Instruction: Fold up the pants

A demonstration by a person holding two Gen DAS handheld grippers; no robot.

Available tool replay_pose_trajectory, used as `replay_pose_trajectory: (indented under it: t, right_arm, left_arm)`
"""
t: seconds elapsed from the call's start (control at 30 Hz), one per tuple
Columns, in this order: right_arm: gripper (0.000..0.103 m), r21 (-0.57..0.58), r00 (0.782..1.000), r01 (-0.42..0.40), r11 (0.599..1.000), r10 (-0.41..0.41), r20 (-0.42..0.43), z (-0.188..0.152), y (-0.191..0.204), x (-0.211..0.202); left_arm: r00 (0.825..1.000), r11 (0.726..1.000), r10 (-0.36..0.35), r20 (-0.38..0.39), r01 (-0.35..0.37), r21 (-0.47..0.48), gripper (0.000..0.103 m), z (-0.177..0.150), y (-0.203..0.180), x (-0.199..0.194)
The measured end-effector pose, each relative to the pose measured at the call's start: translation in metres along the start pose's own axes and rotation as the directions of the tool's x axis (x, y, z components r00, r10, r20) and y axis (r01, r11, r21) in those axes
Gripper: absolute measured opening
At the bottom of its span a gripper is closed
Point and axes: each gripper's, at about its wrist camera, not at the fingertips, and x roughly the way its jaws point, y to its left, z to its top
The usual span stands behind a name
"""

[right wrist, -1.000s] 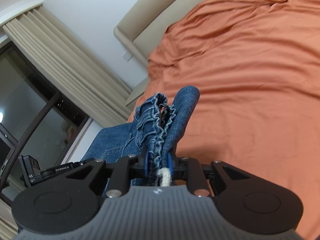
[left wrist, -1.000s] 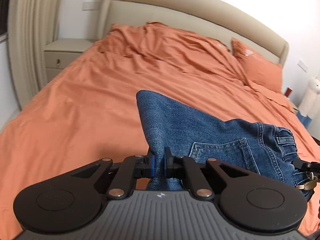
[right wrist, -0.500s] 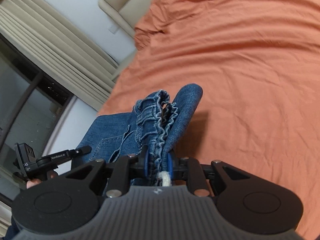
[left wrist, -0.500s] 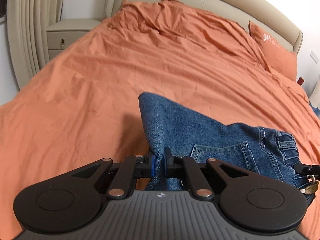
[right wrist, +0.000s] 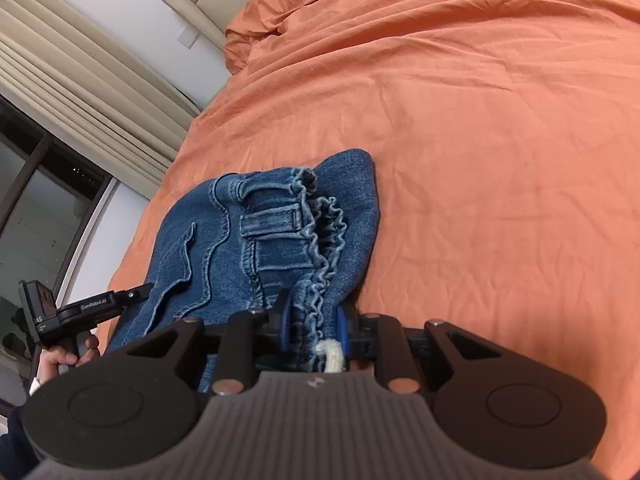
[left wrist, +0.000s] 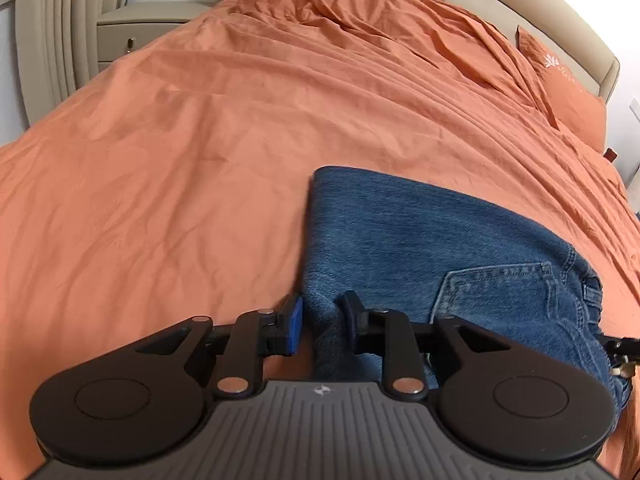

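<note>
Folded blue jeans (left wrist: 420, 232) lie on the orange bed sheet (left wrist: 180, 160), back pocket facing up. My left gripper (left wrist: 322, 314) is at their near folded edge. Its jaws are opening: the fold still stands between them, but the left pad (left wrist: 294, 316) is clear of the cloth. In the right wrist view the jeans (right wrist: 272, 248) show their gathered waistband and a belt loop. My right gripper (right wrist: 313, 322) stays shut on the waistband and a white drawstring end, its jaws just beginning to ease.
The sheet (right wrist: 500, 160) spreads wide beyond the jeans. A beige nightstand (left wrist: 148, 28), a padded headboard (left wrist: 560, 12) and an orange pillow (left wrist: 568, 92) lie at the far end. Curtains (right wrist: 80, 92) and a dark window (right wrist: 32, 208) are on the left. A hand (right wrist: 60, 360) grips the left tool.
Both grippers have come down and the jeans now rest flat on the sheet. The left jaws, shut on the fold before, have parted. The right grip looks unchanged.
</note>
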Motion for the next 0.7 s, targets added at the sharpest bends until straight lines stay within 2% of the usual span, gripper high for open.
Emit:
replay_pose_trajectory:
  t: [0.1,0.2,0.3,0.33,0.4,0.43,0.53,0.63,0.7]
  right_arm:
    - [0.020,-0.040,0.999,0.034,0.999,-0.034,-0.002,0.000,0.010,-0.004]
    - [0.032,-0.102,0.995,0.096,0.990,-0.096,0.005,0.004,0.027,-0.014]
    - [0.033,-0.241,0.974,0.226,0.944,-0.210,0.090,0.000,0.052,-0.038]
    - [0.033,-0.276,0.963,0.265,0.924,-0.239,0.124,-0.002,0.060,-0.047]
    - [0.033,-0.329,0.962,0.264,0.906,-0.224,0.157,-0.007,0.076,-0.061]
    - [0.033,-0.358,0.965,0.253,0.899,-0.206,0.165,-0.011,0.085,-0.067]
    - [0.032,-0.435,0.961,0.262,0.862,-0.191,0.199,-0.025,0.112,-0.073]
    - [0.032,-0.489,0.953,0.295,0.821,-0.217,0.212,-0.042,0.128,-0.065]
    - [0.032,-0.505,0.945,0.322,0.801,-0.243,0.217,-0.051,0.130,-0.057]
  left_arm:
    - [0.999,0.998,0.053,-0.009,-0.052,0.035,0.030,0.000,-0.005,-0.014]
    - [0.991,0.987,0.131,0.007,-0.131,0.095,0.032,0.001,-0.017,-0.033]
    - [0.976,0.972,0.210,0.055,-0.214,0.094,0.031,0.001,-0.026,-0.056]
    - [0.973,0.971,0.217,0.077,-0.224,0.082,0.031,0.001,-0.028,-0.062]
    - [0.980,0.981,0.178,0.092,-0.183,0.056,0.031,0.001,-0.034,-0.073]
    - [0.982,0.982,0.163,0.096,-0.171,0.081,0.031,0.000,-0.041,-0.079]
    - [0.974,0.965,0.198,0.105,-0.213,0.155,0.031,-0.012,-0.062,-0.089]
    - [0.980,0.965,0.180,0.082,-0.192,0.179,0.031,-0.025,-0.071,-0.089]
    - [0.975,0.958,0.202,0.091,-0.216,0.187,0.031,-0.039,-0.075,-0.090]
